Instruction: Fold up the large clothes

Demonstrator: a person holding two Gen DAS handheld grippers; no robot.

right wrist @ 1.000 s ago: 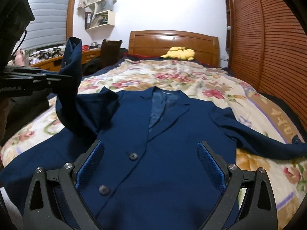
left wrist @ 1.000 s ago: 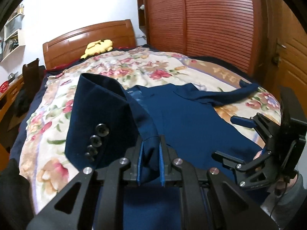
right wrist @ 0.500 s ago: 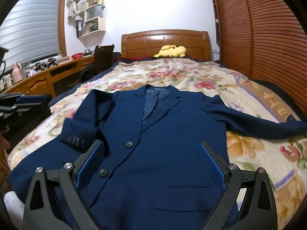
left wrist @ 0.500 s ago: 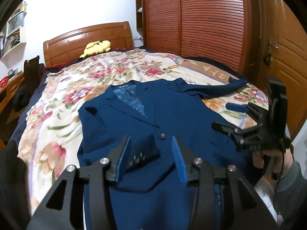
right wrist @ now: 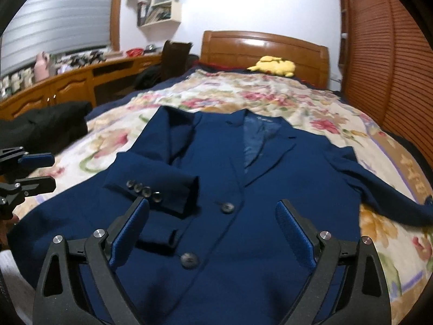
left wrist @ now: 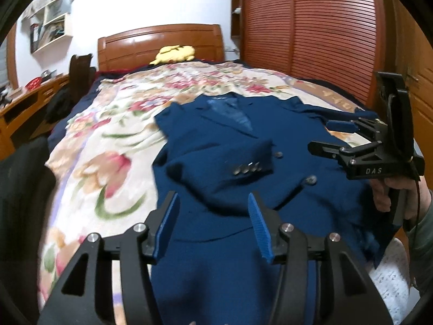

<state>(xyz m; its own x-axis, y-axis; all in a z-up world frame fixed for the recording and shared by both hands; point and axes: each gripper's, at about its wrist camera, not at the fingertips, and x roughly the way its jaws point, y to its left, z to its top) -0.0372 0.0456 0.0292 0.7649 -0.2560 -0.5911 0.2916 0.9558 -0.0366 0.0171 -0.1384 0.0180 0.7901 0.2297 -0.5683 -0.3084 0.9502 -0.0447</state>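
A navy blue suit jacket [right wrist: 281, 189] lies face up on the floral bedspread [left wrist: 108, 135], collar toward the headboard. One sleeve is folded across the chest, and its cuff with several buttons [left wrist: 247, 168] [right wrist: 151, 192] rests near the front buttons. The other sleeve [right wrist: 392, 195] stretches out to the right. My left gripper [left wrist: 213, 216] hovers over the jacket's lower part; its jaws are opening and hold nothing. It also shows at the left edge as the left gripper [right wrist: 51, 172]. My right gripper [right wrist: 212, 216] is open and empty above the hem; the right gripper [left wrist: 320, 135] is held by a hand.
A yellow plush toy [right wrist: 273, 66] lies by the wooden headboard [left wrist: 162, 40]. Slatted wardrobe doors [left wrist: 311, 40] run along the right of the bed. A wooden desk [right wrist: 67, 86], a chair and dark clothing [right wrist: 43, 124] are on the left.
The left gripper, which held the sleeve cuff up, has laid it across the chest, let go and drawn back with its jaws apart. The right gripper stayed open and shifted slightly.
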